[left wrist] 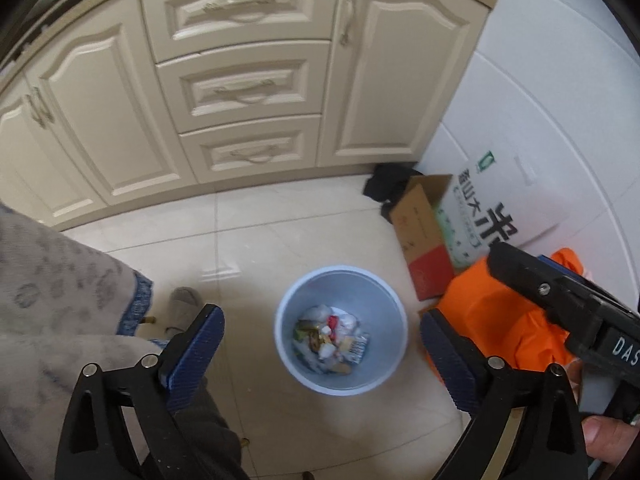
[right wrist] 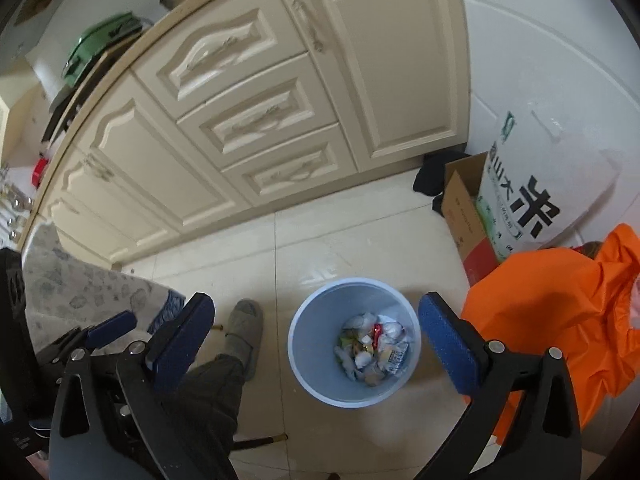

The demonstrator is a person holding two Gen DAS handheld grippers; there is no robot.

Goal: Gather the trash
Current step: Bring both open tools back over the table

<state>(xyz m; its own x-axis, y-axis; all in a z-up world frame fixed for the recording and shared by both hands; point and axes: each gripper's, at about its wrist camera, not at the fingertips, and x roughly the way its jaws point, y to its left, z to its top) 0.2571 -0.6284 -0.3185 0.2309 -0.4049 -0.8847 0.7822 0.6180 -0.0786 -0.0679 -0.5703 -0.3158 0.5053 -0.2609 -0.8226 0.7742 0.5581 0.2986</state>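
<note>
Pale blue plastic bin (left wrist: 340, 330) stands upright on the tiled floor (left wrist: 248, 248), in front of the cream cabinets (left wrist: 240, 92), and holds the trash (left wrist: 330, 340): crumpled white paper, wrappers and scraps lying loose at the bottom. An orange bag (right wrist: 552, 320) lies slumped just beside the bin on its right, with a cardboard box (right wrist: 466, 220) and a printed white sack (right wrist: 532, 200) behind it by the wall. A slippered foot (right wrist: 246, 328) stands near the bin on its left. Risks noted: the bin is light and unbraced, so a claw catching its rim off-centre could tip it and scatter the contents over the tiles; the bag is limp and its mouth is not visibly open, so anything transferred could miss it; the two claws work close together and could collide above the bin; the nearby foot could knock it. Left claw (left wrist: 322, 344): jaws spread wide, nothing between the blue pads, touching nothing, with the bin seen below through the gap. Right claw (right wrist: 316, 338): likewise spread fully, empty and clear of contact, aimed down toward the bin. In judgement, collection of this trash is not yet begun; neither bin nor bag is in hand.
</note>
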